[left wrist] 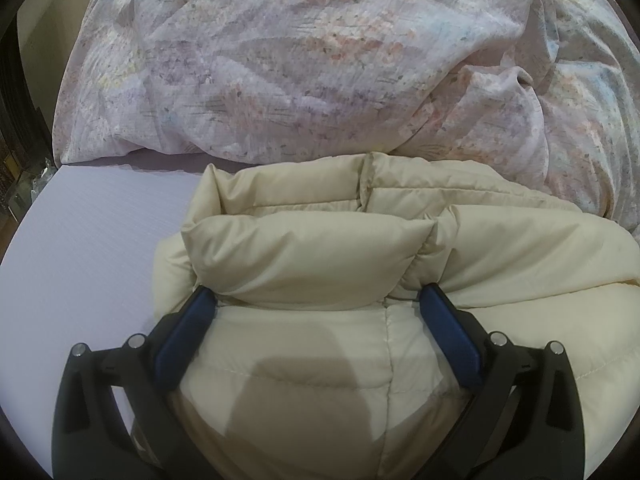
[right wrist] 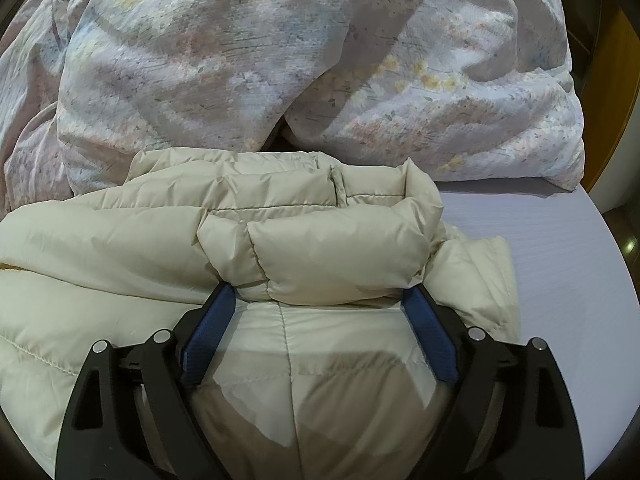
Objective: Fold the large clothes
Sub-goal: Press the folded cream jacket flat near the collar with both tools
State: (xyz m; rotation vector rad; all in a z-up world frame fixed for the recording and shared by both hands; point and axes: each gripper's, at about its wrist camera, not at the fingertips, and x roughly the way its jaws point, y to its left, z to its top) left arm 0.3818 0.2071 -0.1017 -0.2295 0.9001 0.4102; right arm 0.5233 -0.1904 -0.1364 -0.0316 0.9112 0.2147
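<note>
1. Left wrist view: the left gripper (left wrist: pixel 318 294) had its jaws spread wide, both blue pads (left wrist: pixel 182 330) straddling a puffy fold of the cream down jacket (left wrist: pixel 308 248) without clamping it. The jacket lay on the lavender bed sheet (left wrist: pixel 76 240), its far edge against the floral duvet (left wrist: pixel 288 60) heaped behind.

2. Right wrist view: the right gripper (right wrist: pixel 320 292) likewise stood wide, its pads (right wrist: pixel 430 334) either side of a padded roll of the jacket (right wrist: pixel 320 256), not pinching it. Bare sheet (right wrist: pixel 560 260) showed to the right, and the duvet (right wrist: pixel 240 60) was piled beyond.
</note>
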